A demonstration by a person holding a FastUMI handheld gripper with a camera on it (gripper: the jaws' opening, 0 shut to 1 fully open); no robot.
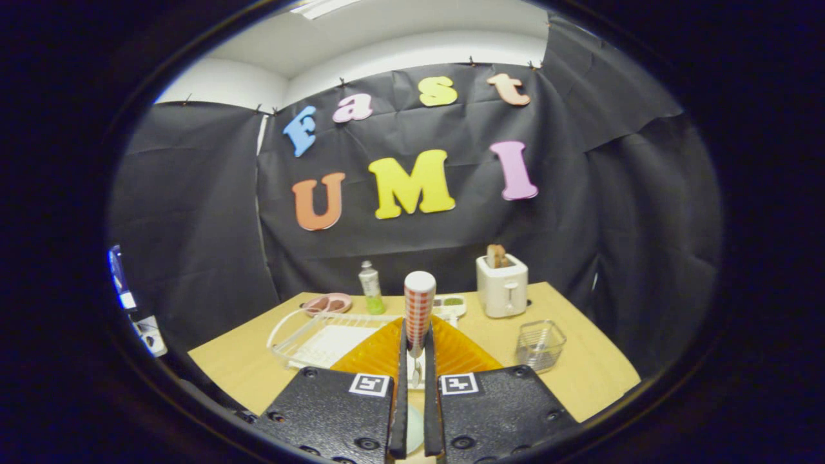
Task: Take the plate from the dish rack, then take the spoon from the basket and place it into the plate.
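In the gripper view, the tongs (412,361) are clamped on the spoon (419,309), its checked handle standing upright between the fingers. It looks light, stiff and slippery. The orange plate (374,351) lies just beyond, under the spoon.

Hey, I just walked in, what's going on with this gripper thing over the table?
The hand-held gripper is shut on a spoon with a red-and-white checked handle, holding it upright between its fingers. Just beyond the fingers lies an orange ribbed plate on the wooden table, beside the white dish rack. The small wire basket stands to the other side. The spoon is not yet in the plate.
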